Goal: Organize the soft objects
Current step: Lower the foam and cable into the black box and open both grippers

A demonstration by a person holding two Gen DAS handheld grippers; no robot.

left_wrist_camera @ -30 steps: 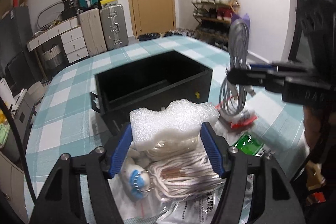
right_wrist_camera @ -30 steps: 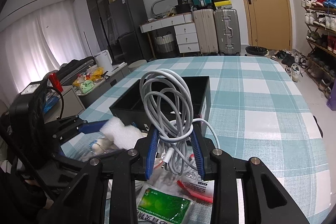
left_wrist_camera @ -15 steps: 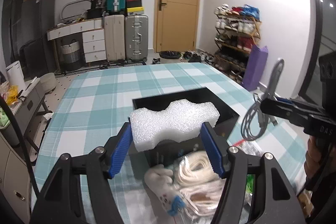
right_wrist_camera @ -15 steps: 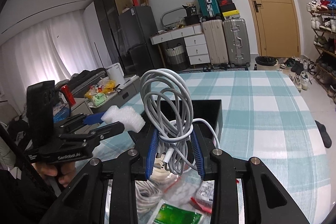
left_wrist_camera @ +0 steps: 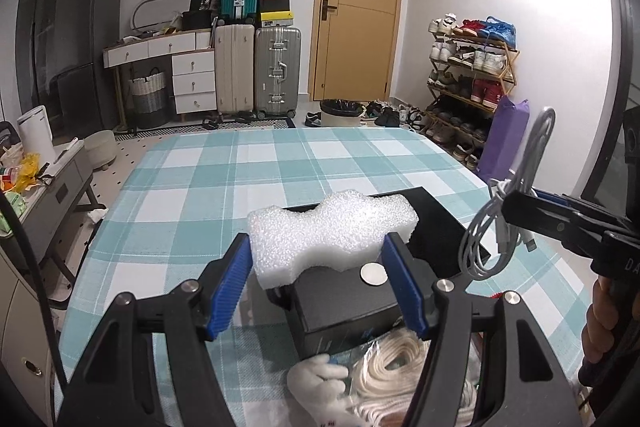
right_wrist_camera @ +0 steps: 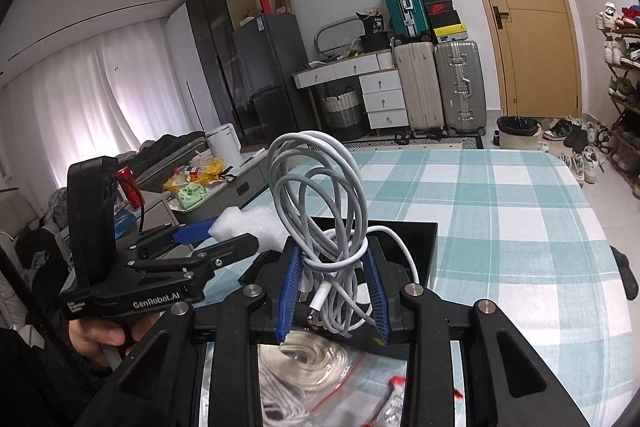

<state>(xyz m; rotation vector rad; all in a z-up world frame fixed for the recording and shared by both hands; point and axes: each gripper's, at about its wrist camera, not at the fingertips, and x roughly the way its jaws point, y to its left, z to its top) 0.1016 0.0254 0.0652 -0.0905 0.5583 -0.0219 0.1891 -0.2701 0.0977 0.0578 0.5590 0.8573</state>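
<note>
L claw (left_wrist_camera: 320, 281) grips foam (left_wrist_camera: 330, 231), R claw (right_wrist_camera: 333, 285) grips cable (right_wrist_camera: 320, 203); both near box (left_wrist_camera: 434, 227). Get over its opening, then release.

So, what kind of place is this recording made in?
Most likely a lived-in home, a dining or entry room. A shoe rack full of shoes stands beside a wooden door, suitcases are stacked against the wall, and a checked tablecloth covers the table.
</note>
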